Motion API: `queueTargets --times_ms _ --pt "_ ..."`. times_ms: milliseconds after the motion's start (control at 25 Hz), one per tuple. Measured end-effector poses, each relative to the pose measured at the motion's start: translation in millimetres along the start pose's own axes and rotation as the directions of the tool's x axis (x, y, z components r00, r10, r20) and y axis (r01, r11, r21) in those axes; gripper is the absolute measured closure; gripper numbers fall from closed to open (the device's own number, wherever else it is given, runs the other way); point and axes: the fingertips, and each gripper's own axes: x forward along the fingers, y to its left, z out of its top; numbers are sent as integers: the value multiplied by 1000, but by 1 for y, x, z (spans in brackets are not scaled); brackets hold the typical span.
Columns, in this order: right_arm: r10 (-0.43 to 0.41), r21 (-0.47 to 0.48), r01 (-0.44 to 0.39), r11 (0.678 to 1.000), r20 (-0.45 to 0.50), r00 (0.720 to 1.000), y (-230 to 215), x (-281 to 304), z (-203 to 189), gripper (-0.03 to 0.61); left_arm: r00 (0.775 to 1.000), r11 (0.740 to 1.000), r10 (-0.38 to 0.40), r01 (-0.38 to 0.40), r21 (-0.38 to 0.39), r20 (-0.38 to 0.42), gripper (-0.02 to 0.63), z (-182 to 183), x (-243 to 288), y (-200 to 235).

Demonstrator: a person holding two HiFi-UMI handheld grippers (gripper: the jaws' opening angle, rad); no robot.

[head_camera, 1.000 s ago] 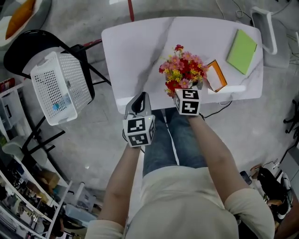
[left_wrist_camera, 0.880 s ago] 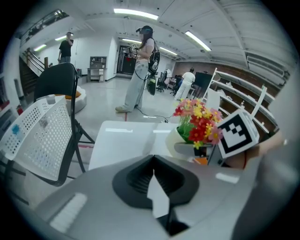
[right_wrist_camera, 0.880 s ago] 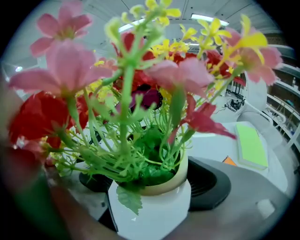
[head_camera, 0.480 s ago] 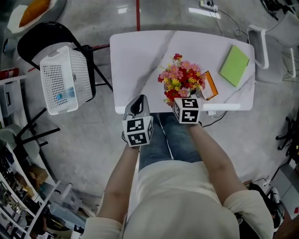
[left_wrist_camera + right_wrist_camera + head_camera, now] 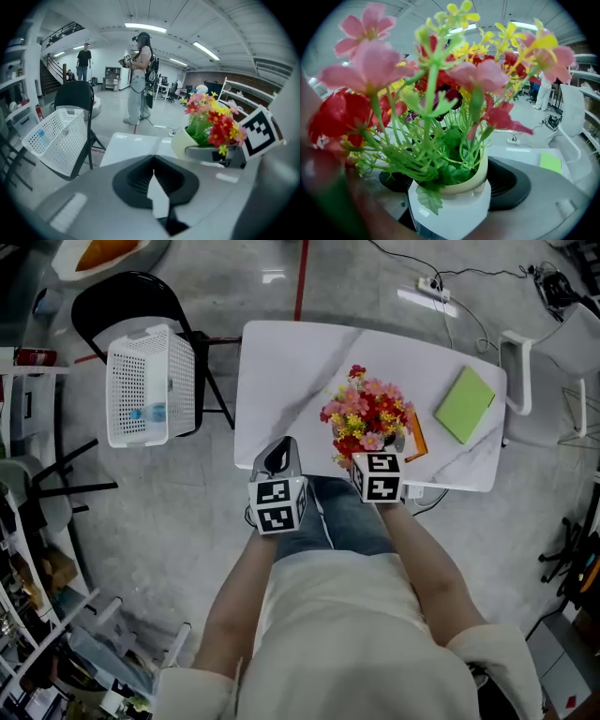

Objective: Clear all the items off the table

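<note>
My right gripper (image 5: 386, 444) (image 5: 452, 190) is shut on a white pot (image 5: 454, 208) of pink, red and yellow artificial flowers (image 5: 366, 413) (image 5: 440, 84). Its dark pads (image 5: 511, 185) press on both sides of the pot, which hangs above the near edge of the white marble table (image 5: 281, 371). In the left gripper view the flowers (image 5: 211, 124) show to the right. My left gripper (image 5: 278, 454) (image 5: 153, 176) is shut with nothing in it, at the table's near edge, left of the pot.
A green notebook (image 5: 463, 405) (image 5: 551, 162) and an orange item (image 5: 416, 435) lie on the table's right part. A white perforated basket (image 5: 150, 385) (image 5: 58, 140) sits on a black chair left of the table. People (image 5: 139, 79) stand far off.
Both grippers have risen, and the flower pot has gone up with the right one. The table looks smaller and farther away in the head view.
</note>
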Motion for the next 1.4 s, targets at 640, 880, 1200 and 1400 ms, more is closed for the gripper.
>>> queueTargets --times_ms 640,880,1200,1400 --pt "174 -131 -167 977 42 984 32 -44 44 103 988 987 124 -112 -117 92 604 20 -53 5" --pt "225 -173 -216 961 35 974 49 -63 48 103 982 981 155 -140 -138 109 604 24 -71 16" --pt "281 -213 -267 940 38 959 91 -70 55 103 971 974 191 -170 -153 141 604 28 -97 43" --pt "308 -234 -290 928 41 951 129 -69 61 103 966 970 209 -185 -155 151 604 20 -117 73"
